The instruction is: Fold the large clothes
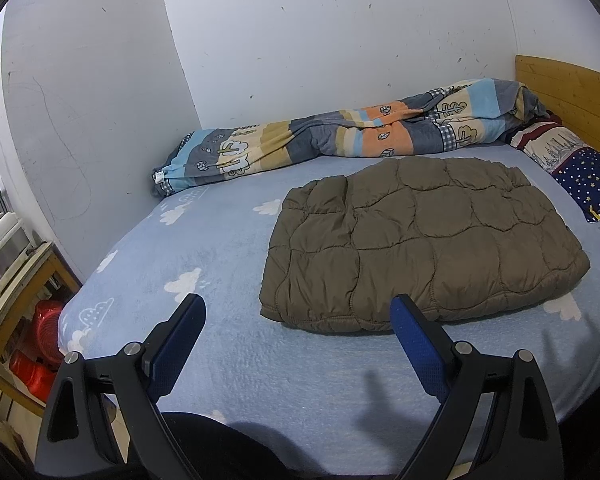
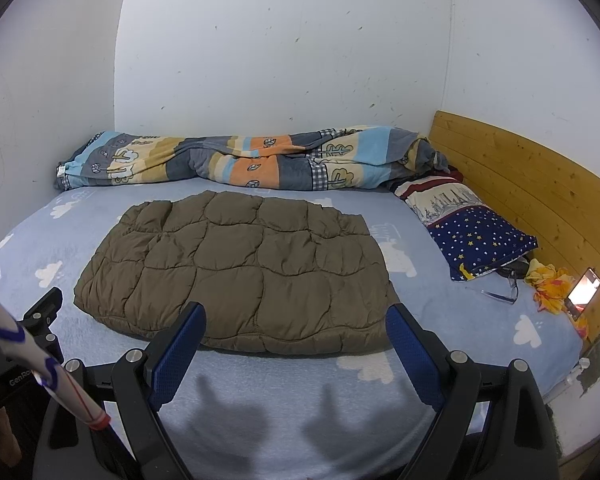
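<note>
Through my left wrist camera, my left gripper point(image 1: 298, 312) hung spread wide and empty above the blue bed sheet point(image 1: 220, 360), the brown quilted jacket point(image 1: 420, 240) lying ahead and to its right, already a compact rectangle, so I judged the folding nearly or wholly done. Bare sheet lay open between me and its near edge. Through my right wrist camera, my right gripper point(image 2: 296, 320) also stood spread and empty, just short of the jacket's near hem, with the rolled blanket point(image 2: 240, 160), pillow point(image 2: 472, 232) and glasses point(image 2: 500, 288) well clear.
</note>
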A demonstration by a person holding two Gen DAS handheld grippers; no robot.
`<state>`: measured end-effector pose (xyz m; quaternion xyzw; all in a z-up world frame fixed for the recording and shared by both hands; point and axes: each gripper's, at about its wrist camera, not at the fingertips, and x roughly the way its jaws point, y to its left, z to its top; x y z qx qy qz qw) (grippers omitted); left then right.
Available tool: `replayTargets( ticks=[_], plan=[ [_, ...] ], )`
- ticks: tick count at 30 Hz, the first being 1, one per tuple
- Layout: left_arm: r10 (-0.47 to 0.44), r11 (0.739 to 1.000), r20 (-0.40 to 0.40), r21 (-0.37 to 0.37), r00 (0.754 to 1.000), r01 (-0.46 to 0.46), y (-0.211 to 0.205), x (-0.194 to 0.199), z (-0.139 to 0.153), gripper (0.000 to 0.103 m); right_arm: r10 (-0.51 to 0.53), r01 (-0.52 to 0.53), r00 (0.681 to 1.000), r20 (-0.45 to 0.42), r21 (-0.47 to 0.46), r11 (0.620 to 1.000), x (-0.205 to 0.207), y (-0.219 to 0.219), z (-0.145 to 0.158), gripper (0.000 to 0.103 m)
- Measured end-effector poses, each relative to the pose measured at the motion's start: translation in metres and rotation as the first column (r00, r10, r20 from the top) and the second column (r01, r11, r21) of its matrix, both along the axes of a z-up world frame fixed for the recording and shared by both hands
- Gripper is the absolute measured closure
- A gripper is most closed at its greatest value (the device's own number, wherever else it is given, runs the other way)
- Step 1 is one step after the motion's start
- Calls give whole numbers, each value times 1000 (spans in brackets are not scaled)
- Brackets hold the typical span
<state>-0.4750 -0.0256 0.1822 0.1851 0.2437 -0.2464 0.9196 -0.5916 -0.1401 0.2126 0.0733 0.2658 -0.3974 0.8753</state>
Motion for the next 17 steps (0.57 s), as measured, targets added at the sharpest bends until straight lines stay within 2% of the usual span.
replayTargets(
  ticks=[12,14,17],
  plan=[
    [-8,1000,-10,-13,1000,8,2,-1,0,10,0,0,1000,-1,0,1000,0,1,0,9],
    [-26,999,-41,-45,999,24,5,3,1,10,0,0,1000,1,2,1000,0,1,-1,9],
    [-72,989,-61,-137,995,63,14,10,3,10,10,-10,1000,0,12,1000,0,-2,-4,9]
  ],
)
